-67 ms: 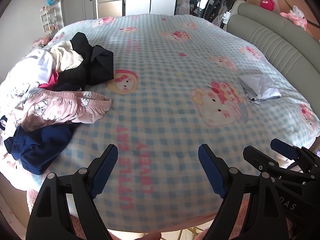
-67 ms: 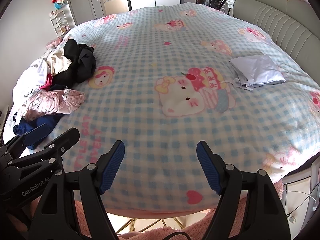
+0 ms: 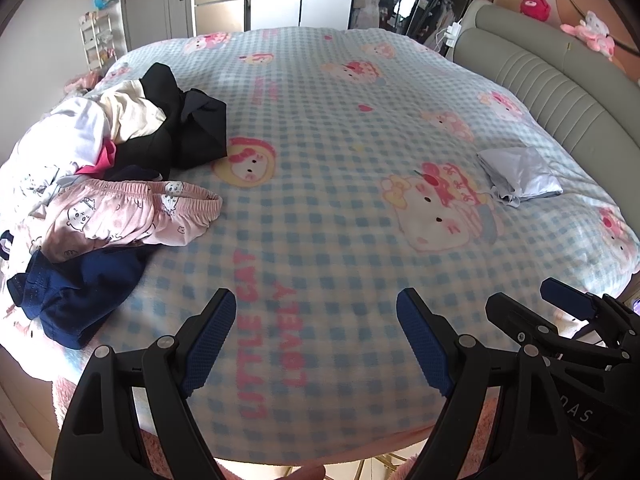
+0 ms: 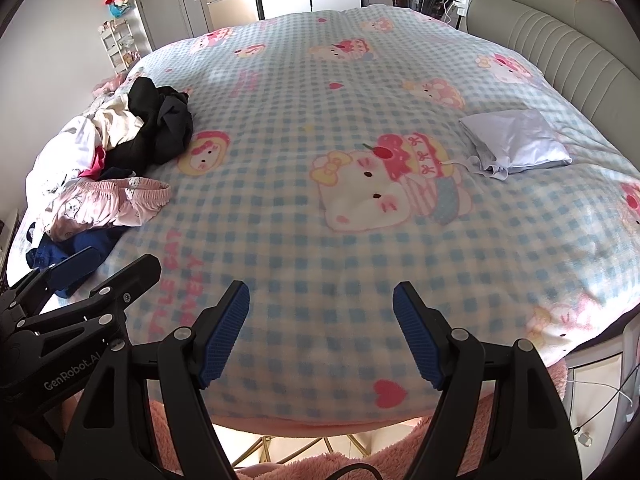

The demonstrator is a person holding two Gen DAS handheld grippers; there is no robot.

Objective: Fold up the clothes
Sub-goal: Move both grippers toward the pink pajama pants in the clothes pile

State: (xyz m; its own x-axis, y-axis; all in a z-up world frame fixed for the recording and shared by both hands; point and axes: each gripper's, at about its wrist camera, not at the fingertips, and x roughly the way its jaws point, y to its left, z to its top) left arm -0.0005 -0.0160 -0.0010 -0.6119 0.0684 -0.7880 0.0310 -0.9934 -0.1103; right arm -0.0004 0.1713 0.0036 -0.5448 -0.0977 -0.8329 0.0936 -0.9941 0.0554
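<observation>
"little cat lovely" on blanket (image 3: 360,184), "genrobot.ai" on left tongs (image 4: 96,276)

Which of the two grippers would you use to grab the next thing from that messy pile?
Probably the left gripper. The clothes pile lies on its side of the bed, with the navy garment closest. The right gripper sits farther over, toward the folded grey garment. Both are open.
</observation>
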